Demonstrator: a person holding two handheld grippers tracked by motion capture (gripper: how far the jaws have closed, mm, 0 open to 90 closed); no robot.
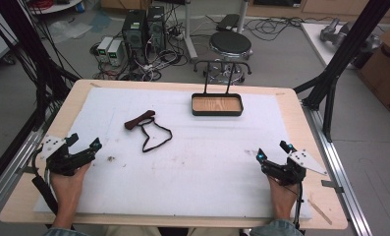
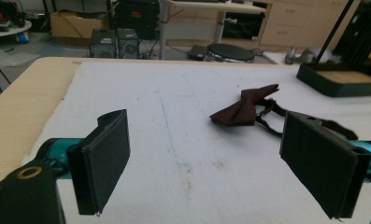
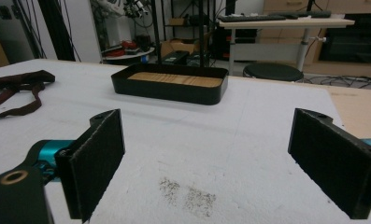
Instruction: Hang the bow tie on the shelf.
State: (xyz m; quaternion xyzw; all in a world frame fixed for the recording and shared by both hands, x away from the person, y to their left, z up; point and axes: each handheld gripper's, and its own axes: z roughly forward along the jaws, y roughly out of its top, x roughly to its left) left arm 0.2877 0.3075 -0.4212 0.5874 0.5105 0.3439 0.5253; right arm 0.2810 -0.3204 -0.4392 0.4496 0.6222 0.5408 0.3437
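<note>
Holding both tongs low at the near edge of the white mat (image 1: pixel 192 167), I have my left gripper (image 1: pixel 84 145) at about eight o'clock on the table and my right gripper (image 1: pixel 273 151) at about four — each with its jaws spread wide and nothing between them. The bow tie (image 1: pixel 139 119) lies left of centre, with its dark strap (image 1: pixel 155 137) looping toward me from the bow. From my left gripper it sits at roughly one o'clock, near but not touching; from my right it is well apart, off toward ten o'clock. The bow's long axis runs slantwise, from near-left to far-right, so I judge the left gripper the one to reach — going forward and a little right, jaws turned to close across the bow's narrow middle. The black tray (image 1: pixel 217 104) waits at twelve o'clock, apart from the tie.
</note>
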